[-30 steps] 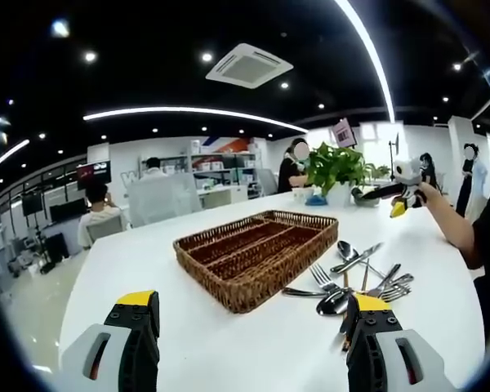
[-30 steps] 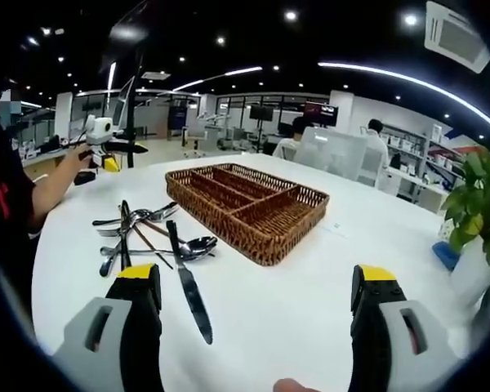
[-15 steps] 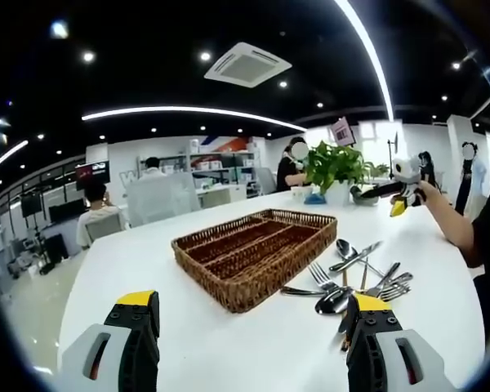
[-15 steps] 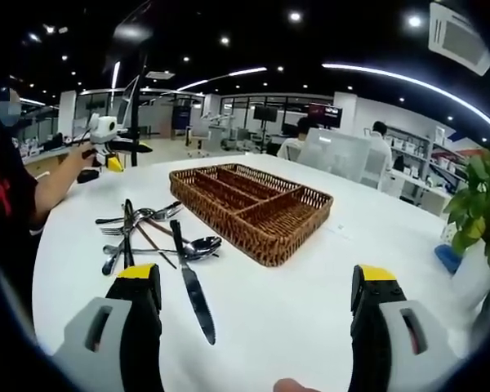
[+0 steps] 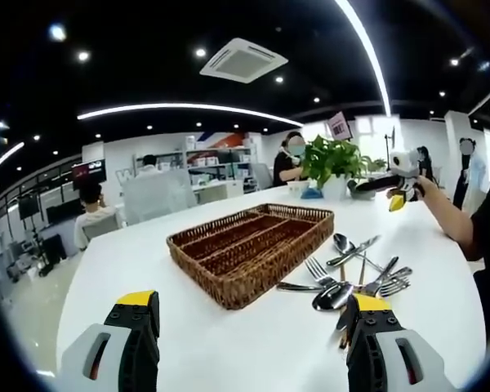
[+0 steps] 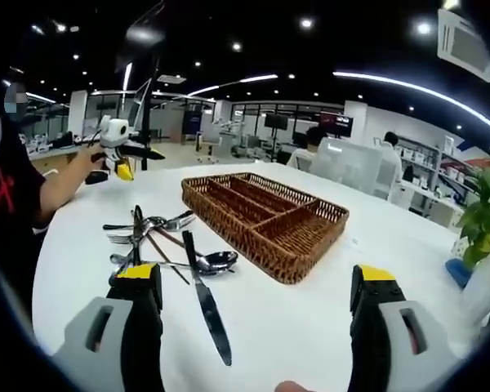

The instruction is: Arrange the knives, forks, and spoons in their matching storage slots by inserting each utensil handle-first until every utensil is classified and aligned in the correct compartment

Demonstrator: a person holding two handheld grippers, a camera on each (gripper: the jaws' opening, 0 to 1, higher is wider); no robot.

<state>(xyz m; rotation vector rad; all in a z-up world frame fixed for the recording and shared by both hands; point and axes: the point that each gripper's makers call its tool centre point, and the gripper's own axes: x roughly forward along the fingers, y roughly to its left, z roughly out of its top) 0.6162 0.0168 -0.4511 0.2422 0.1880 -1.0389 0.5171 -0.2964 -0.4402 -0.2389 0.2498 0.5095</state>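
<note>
Cutlery [image 6: 159, 245] heaped loose on white table [image 6: 310, 327], just beside wicker tray [image 6: 265, 220], none of it yet in a slot. Tray woven brown, rectangular, split by wicker dividers into long lanes plus a cross compartment at one end, all bare. Pile a tangle of polished steel: forks [image 5: 318, 269] with tines overlapping, spoons [image 6: 216, 260] with mirror-bright bowls, one long flat knife [image 6: 208, 306] lying apart from the heap and nearest the right gripper [image 6: 257, 327]. Thin dark sticks, possibly chopsticks, crossed through the pile. Left gripper [image 5: 249, 343] poised over bare tabletop with jaws spread wide and nothing between them; right gripper likewise agape and unloaded. Yellow-tipped grey jaws on both.

Likely trouble ahead: slick, thin steel lying flat on a smooth hard top, hard to get jaws under, apt to skid or pivot away when pinched. Overlapped handles liable to drag neighbours along and scatter the heap toward the table edge. Coarse weave of the dividers apt to snag tines or a handle tip, leaving a piece cocked across two lanes instead of aligned. Grabbing at the handle end would leave the wrong end leading into the slot.
</note>
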